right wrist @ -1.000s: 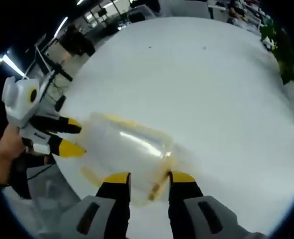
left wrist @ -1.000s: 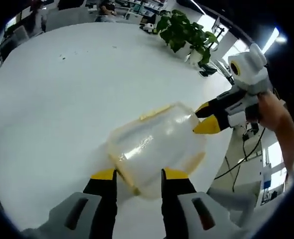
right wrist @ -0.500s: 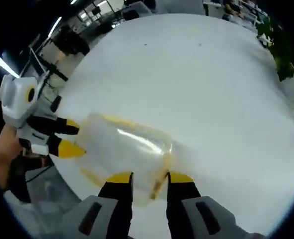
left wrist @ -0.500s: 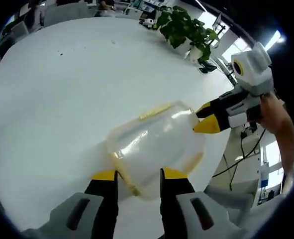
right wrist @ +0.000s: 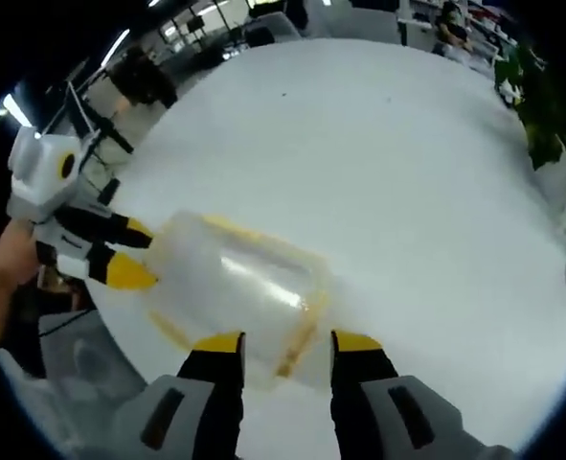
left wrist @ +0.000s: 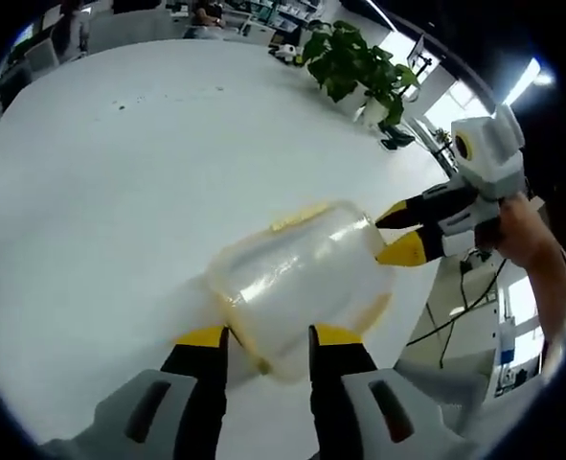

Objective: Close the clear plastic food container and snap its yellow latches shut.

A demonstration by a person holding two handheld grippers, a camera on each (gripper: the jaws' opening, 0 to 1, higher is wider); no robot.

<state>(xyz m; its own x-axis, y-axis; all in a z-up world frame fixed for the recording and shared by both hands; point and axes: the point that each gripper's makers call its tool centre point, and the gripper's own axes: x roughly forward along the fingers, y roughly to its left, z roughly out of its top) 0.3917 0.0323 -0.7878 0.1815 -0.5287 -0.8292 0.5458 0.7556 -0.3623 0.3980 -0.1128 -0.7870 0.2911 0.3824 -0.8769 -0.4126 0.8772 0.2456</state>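
The clear plastic container (left wrist: 297, 278) lies on the white table (left wrist: 120, 182) with its lid on and yellow latches (left wrist: 300, 214) along its edges. My left gripper (left wrist: 266, 337) stands open, its jaws astride the container's near end and a yellow latch (left wrist: 242, 333) between them. My right gripper (left wrist: 390, 236) comes in from the right, its yellow tips against the far end. In the right gripper view the container (right wrist: 239, 283) lies just ahead of my open right gripper (right wrist: 287, 343), a yellow latch (right wrist: 297, 335) between its jaws. The left gripper (right wrist: 134, 254) touches the opposite end.
A potted plant (left wrist: 354, 62) stands at the table's far edge. The table's edge (left wrist: 426, 307) runs close behind the container, with cables on the floor beyond. A person's hand (left wrist: 527, 230) holds the right gripper. Office chairs and desks lie past the table.
My right gripper's jaws have spread a little wider around the container's end. The container and the left gripper stay about where they were.
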